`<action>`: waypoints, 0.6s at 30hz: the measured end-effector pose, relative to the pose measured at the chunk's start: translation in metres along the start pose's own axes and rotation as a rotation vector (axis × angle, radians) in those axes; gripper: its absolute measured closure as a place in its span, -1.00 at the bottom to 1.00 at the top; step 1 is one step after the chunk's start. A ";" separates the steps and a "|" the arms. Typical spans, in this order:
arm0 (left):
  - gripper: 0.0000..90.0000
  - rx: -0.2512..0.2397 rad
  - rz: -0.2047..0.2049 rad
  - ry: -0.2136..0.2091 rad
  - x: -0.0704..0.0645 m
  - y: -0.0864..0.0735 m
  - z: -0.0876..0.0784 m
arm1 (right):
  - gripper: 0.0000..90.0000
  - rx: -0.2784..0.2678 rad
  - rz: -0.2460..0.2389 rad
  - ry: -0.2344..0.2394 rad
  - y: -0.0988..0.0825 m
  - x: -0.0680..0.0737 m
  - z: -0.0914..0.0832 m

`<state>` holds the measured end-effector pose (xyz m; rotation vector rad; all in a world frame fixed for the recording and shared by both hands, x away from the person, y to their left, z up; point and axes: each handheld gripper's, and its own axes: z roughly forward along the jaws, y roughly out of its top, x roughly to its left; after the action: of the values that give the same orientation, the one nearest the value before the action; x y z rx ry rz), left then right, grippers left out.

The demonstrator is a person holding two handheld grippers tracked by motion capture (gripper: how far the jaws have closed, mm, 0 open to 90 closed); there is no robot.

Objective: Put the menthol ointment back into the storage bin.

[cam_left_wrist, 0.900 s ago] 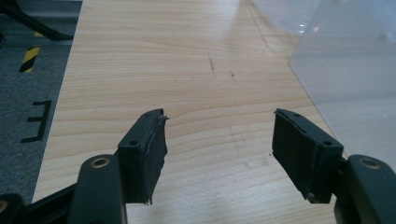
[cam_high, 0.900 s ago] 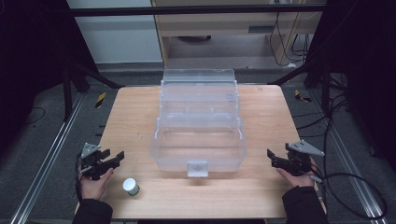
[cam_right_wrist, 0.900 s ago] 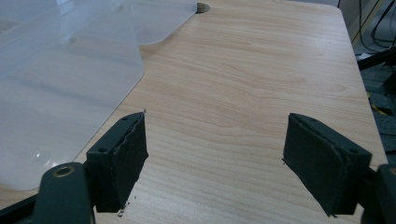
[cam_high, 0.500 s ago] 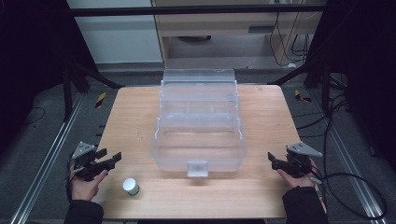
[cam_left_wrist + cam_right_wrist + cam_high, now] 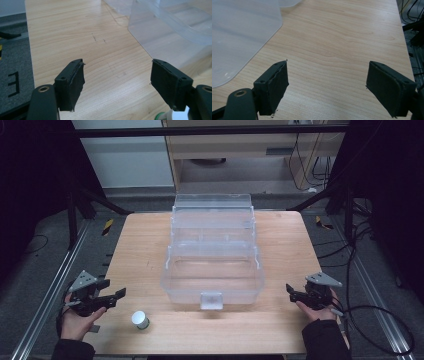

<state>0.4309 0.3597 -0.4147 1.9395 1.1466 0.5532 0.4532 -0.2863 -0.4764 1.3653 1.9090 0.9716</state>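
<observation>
A clear plastic tiered box (image 5: pixel 214 251) stands open in the middle of the wooden table (image 5: pixel 140 245), its trays stepped back toward the far edge. A small white bottle with a green base (image 5: pixel 140 320) stands near the front left. My left gripper (image 5: pixel 116 296) is held at the table's left front edge, open and empty, to the left of the bottle. In the left gripper view the box's corner (image 5: pixel 160 30) lies ahead to the right and the bottle (image 5: pixel 172 116) peeks in by the right jaw. My right gripper (image 5: pixel 291 292) rests at the right front edge, open and empty, beside the box (image 5: pixel 239 32).
A latch tab (image 5: pixel 210 300) sticks out from the box's front wall. Metal rails (image 5: pixel 45 305) run along both sides of the table, and cables (image 5: pixel 380 315) trail on the floor at the right. Bare wood lies in front of the box (image 5: pixel 220 330).
My left gripper has drawn back to the left, toward the table's edge. The right gripper has shifted slightly. The box and bottle have stayed put.
</observation>
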 end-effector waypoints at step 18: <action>-0.47 0.122 0.231 -0.197 0.001 0.016 -0.022 | -0.63 0.054 -0.049 0.000 -0.002 0.001 0.005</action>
<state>0.4244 0.3656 -0.3886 2.1945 0.8552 0.4084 0.4557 -0.2850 -0.4807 1.3423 1.9730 0.9021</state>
